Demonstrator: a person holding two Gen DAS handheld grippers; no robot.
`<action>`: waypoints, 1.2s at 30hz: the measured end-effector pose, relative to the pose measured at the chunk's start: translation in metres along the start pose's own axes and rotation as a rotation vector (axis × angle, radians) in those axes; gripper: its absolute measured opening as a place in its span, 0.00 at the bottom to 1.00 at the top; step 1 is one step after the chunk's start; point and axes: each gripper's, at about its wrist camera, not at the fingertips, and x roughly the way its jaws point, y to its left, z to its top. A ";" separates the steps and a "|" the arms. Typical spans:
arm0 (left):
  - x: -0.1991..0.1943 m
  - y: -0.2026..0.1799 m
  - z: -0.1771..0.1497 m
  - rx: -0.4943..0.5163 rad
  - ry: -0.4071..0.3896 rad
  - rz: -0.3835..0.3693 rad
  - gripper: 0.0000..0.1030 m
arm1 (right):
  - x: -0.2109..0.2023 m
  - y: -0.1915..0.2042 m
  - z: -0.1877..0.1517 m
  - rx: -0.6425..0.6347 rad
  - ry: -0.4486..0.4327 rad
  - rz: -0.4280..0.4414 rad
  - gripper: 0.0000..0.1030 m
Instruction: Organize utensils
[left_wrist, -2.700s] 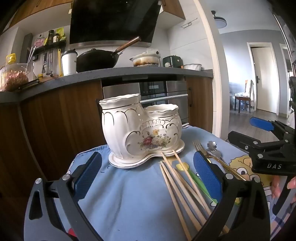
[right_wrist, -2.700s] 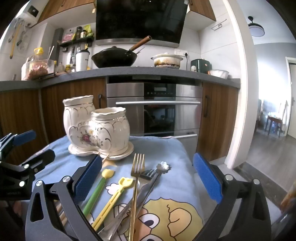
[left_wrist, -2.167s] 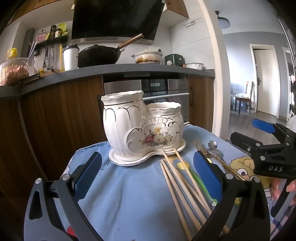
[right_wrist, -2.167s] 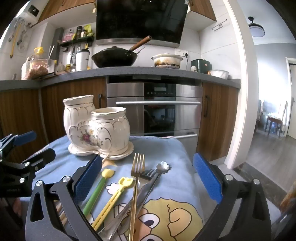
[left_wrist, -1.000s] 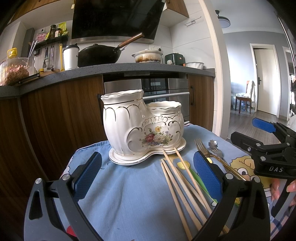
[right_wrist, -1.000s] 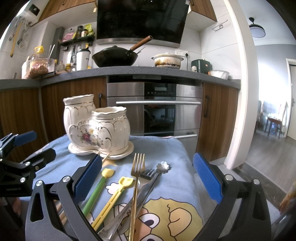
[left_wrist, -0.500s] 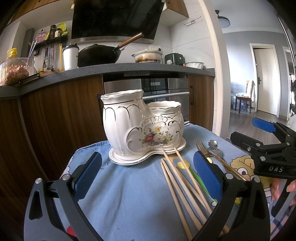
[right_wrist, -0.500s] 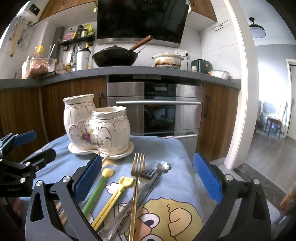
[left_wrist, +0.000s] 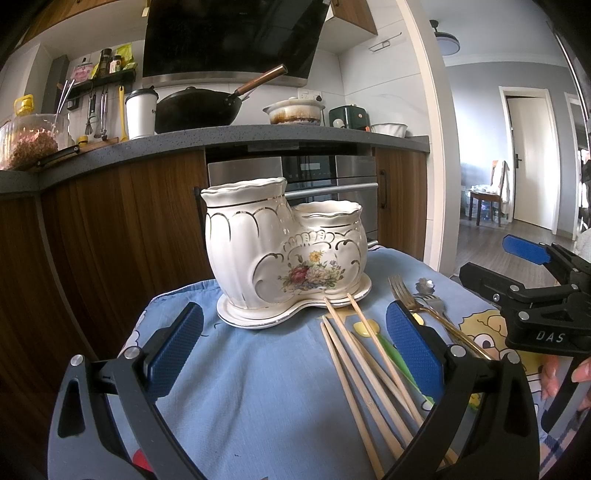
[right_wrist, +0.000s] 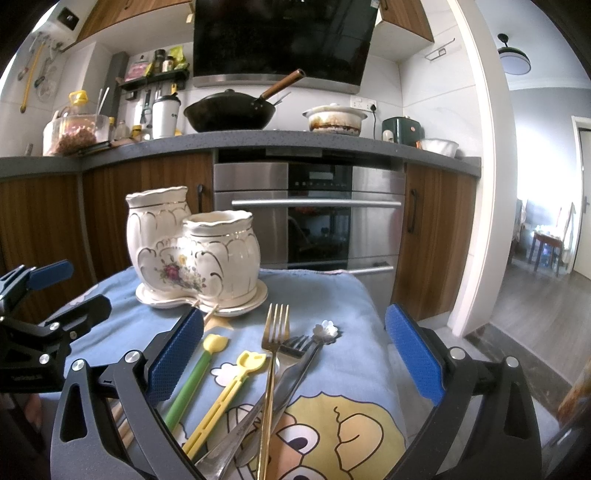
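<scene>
A white ceramic two-pot utensil holder (left_wrist: 284, 251) with gold trim and flowers stands on its saucer at the far side of the blue cloth; it also shows in the right wrist view (right_wrist: 192, 251). Several wooden chopsticks (left_wrist: 365, 373) lie in front of it. A gold fork (right_wrist: 271, 354), a silver fork (right_wrist: 291, 350), a flower-ended silver utensil (right_wrist: 325, 330), a green utensil (right_wrist: 192, 376) and a yellow one (right_wrist: 229, 391) lie to the right. My left gripper (left_wrist: 295, 343) is open and empty above the cloth. My right gripper (right_wrist: 295, 343) is open and empty over the cutlery.
The blue cartoon-print cloth (left_wrist: 240, 387) covers a small table whose edges drop off left and far. Behind stand wooden kitchen cabinets, an oven (right_wrist: 306, 221), and a counter with a wok (right_wrist: 232, 110) and pot. An open doorway and floor lie to the right.
Both grippers have stayed almost still, with only a slight drift of the left view. Nothing was picked up or moved.
</scene>
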 end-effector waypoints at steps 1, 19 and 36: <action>0.000 0.000 0.000 0.000 0.000 0.000 0.95 | 0.000 0.000 0.000 0.000 0.000 0.000 0.95; 0.002 0.000 0.000 -0.004 0.014 -0.003 0.95 | 0.001 -0.002 0.000 0.007 0.004 0.003 0.95; 0.036 0.028 0.015 0.004 0.317 -0.052 0.95 | 0.022 -0.033 0.007 0.092 0.224 0.033 0.95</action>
